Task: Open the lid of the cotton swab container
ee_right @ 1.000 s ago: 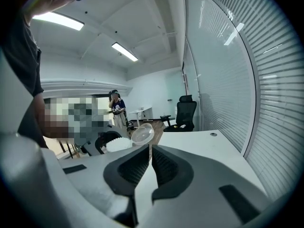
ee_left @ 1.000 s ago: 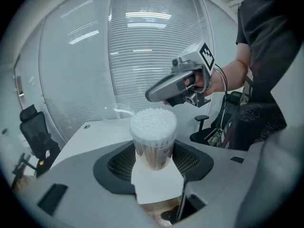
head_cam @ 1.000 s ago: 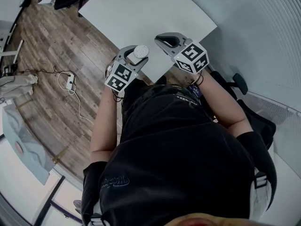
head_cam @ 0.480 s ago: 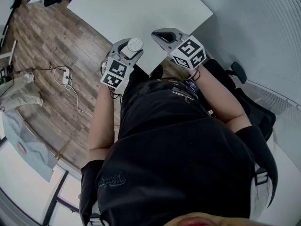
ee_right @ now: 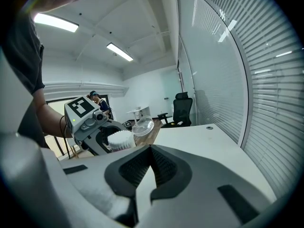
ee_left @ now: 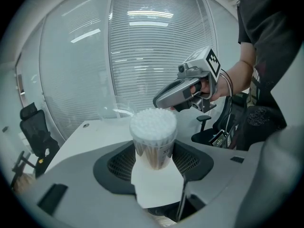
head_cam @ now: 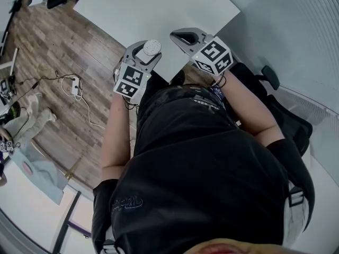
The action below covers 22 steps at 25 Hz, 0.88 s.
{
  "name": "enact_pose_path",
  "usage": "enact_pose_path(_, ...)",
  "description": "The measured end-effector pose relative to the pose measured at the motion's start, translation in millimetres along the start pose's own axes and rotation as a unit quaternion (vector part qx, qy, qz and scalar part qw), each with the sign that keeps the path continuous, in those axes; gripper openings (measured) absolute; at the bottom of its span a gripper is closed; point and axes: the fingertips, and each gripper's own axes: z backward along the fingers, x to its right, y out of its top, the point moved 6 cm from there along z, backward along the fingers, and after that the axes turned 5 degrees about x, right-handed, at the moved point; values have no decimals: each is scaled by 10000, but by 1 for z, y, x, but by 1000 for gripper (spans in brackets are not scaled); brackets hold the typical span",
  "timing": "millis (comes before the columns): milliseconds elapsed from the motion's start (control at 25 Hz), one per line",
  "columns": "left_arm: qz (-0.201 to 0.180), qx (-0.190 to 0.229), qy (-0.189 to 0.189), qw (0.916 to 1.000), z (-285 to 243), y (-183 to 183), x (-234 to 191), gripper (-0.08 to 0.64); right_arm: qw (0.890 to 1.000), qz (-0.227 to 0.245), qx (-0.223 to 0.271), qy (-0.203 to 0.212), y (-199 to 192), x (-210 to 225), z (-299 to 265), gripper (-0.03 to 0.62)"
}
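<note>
My left gripper is shut on a clear cylindrical cotton swab container packed with white-tipped swabs and holds it upright over the near corner of the white table. The container's clear lid stands flipped open to one side, leaving the swab tips bare. The right gripper view shows the same container and lid. My right gripper is shut with nothing between its jaws. It hovers a little to the right of the container, and its tip is level with the swab tops.
The person's dark-clad body fills the lower head view. A black office chair stands at the right beside a slatted glass wall. A cable and power strip lie on the wood floor at the left.
The head view has shifted slightly, so both grippers sit a little higher in the frame. The gap between the right gripper and the container looks unchanged.
</note>
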Motion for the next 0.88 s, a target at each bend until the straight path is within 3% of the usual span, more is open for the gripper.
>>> enact_pose_path(880, -42, 14, 4, 10000, -4, 6, -9, 250, 10000, -15, 25, 18, 4, 6, -8, 23)
